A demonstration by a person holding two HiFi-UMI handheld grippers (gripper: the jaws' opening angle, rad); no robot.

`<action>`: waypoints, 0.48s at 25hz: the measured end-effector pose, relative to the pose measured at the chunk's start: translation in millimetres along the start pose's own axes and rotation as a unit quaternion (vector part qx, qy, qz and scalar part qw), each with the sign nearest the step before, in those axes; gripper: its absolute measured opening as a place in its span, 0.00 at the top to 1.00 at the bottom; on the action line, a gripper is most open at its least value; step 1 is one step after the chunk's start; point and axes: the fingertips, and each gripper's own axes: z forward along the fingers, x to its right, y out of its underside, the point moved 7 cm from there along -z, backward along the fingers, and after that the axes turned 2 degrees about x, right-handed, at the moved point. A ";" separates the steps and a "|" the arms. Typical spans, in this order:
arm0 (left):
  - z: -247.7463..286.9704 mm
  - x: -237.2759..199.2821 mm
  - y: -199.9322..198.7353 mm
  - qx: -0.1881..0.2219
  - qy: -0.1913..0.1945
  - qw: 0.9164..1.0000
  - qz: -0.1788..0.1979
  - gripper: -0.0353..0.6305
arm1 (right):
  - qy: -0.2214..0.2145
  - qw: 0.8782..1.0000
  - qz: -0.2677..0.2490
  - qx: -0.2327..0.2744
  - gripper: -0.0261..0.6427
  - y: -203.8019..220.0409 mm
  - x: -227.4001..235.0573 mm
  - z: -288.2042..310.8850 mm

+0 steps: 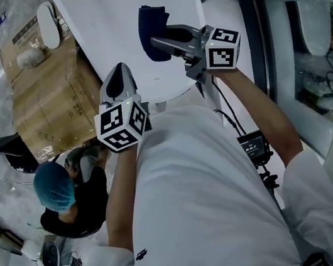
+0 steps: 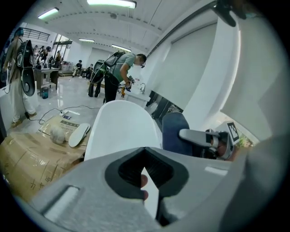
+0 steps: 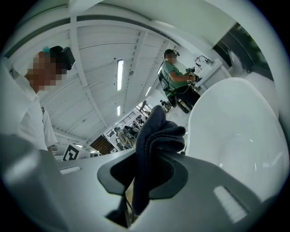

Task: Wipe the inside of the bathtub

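— Item one, right gripper [image 1: 160, 42]: how is it listed?
— Jaws are closed on a dark blue cloth [image 1: 151, 18]. The cloth is pinched at its middle, and a bunched fold is seen standing up beyond the jaws in the right gripper view.
— Position of the cloth?
— It is held over the white bathtub [image 1: 114, 17] in the head view. Contact with the surface cannot be judged. In the right gripper view the tub's curved white wall is seen just to the right of the cloth.
— Item two, left gripper [image 1: 120, 80]?
— Jaws are drawn together, with only a thin slit left between them, and nothing is gripped. The gripper is pointed at the tub's rounded end. The right gripper and the cloth are seen beyond it in the left gripper view.
— Surroundings to be entered?
— Flattened cardboard [image 1: 52, 98] is laid on the floor beside the tub, and a pale slipper-shaped item [image 1: 47, 24] is resting on it. A person in a blue cap [image 1: 54, 186] is recorded low at the left of the head view.
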 end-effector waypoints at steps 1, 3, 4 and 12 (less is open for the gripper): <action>-1.0 1.2 -3.6 0.003 0.003 1.000 0.004 0.95 | 0.001 1.000 -0.010 0.002 0.88 -3.7 -5.8 -3.4; -3.5 5.7 -8.4 0.008 0.012 1.000 0.009 0.95 | 0.001 0.999 -0.036 0.000 0.88 -10.8 -18.7 -10.6; -4.8 8.7 -10.0 0.010 0.017 1.000 0.013 0.95 | 0.000 0.999 -0.052 -0.004 0.88 -14.5 -26.1 -14.1; -17.5 28.5 -36.2 0.022 0.063 0.997 0.045 0.95 | -0.019 0.986 -0.164 -0.003 0.88 -49.4 -89.3 -30.7</action>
